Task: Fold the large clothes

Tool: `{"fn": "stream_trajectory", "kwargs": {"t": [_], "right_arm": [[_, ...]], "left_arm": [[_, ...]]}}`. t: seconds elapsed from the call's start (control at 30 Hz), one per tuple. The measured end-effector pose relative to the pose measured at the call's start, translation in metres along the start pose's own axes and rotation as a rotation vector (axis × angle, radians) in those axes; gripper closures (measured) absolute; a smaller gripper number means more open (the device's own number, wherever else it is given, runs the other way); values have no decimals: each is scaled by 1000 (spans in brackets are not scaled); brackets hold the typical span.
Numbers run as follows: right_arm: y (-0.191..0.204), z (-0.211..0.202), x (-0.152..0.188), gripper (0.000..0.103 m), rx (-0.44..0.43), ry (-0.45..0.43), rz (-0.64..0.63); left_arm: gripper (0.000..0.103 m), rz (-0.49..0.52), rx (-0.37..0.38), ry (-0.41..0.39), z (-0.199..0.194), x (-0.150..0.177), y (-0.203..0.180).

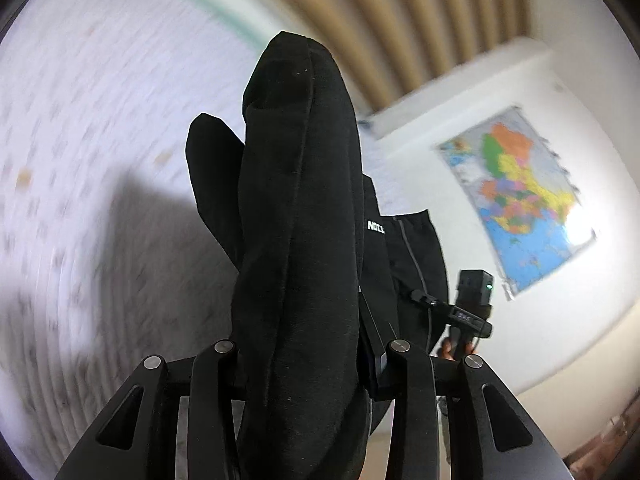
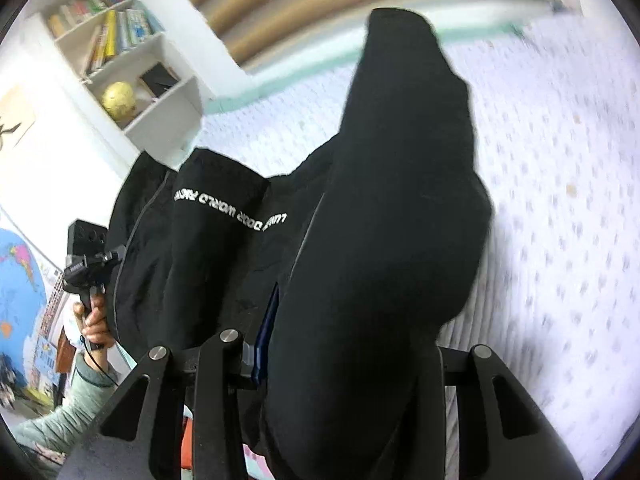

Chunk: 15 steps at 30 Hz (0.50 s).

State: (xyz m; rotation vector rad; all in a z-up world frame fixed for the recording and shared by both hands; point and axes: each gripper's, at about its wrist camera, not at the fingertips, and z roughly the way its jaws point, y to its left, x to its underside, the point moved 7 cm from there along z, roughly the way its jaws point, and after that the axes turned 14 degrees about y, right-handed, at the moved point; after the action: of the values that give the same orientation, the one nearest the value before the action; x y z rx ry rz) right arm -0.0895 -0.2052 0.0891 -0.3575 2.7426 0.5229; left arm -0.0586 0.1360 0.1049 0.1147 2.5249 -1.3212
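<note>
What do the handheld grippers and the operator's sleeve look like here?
Each gripper is matte black: angular linkage arms with triangular cut-outs and round silver pivot pins. The right gripper has a boxy black top module with a green LED, a pistol-style handle and a thin black cable. The left gripper looks alike. The sleeve is pale green, quilted.

Black garment bunched, lifted above bedspread

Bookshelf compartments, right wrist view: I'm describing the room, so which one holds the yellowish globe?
The lowest compartment of the white bookshelf: the yellowish globe sits there beside a dark flat item, while the compartments above hold rows of books.
</note>
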Motion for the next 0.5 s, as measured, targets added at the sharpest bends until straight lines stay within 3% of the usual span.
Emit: {"fn": "stream_trajectory", "kwargs": {"t": [0.07,0.13,0.23,0.3,0.37,0.5], "right_arm": [[-19,18,8,57,47,19,46],[-41,23,13,54,104,11,73],[-83,38,29,45,70,44,186],[-98,43,42,36,28,47,242],[-111,39,53,27,-29,22,294],[-118,19,70,25,-71,-38,355]], "left_arm": [[60,-58,-34,-10,5,7,36],[57,-159,45,-4,4,14,71],[54,-296,171,-29,-2,30,119],[54,-297,214,-51,-9,38,124],[54,-278,181,-74,-22,46,121],[52,-206,-36,-144,-59,63,104]]}}
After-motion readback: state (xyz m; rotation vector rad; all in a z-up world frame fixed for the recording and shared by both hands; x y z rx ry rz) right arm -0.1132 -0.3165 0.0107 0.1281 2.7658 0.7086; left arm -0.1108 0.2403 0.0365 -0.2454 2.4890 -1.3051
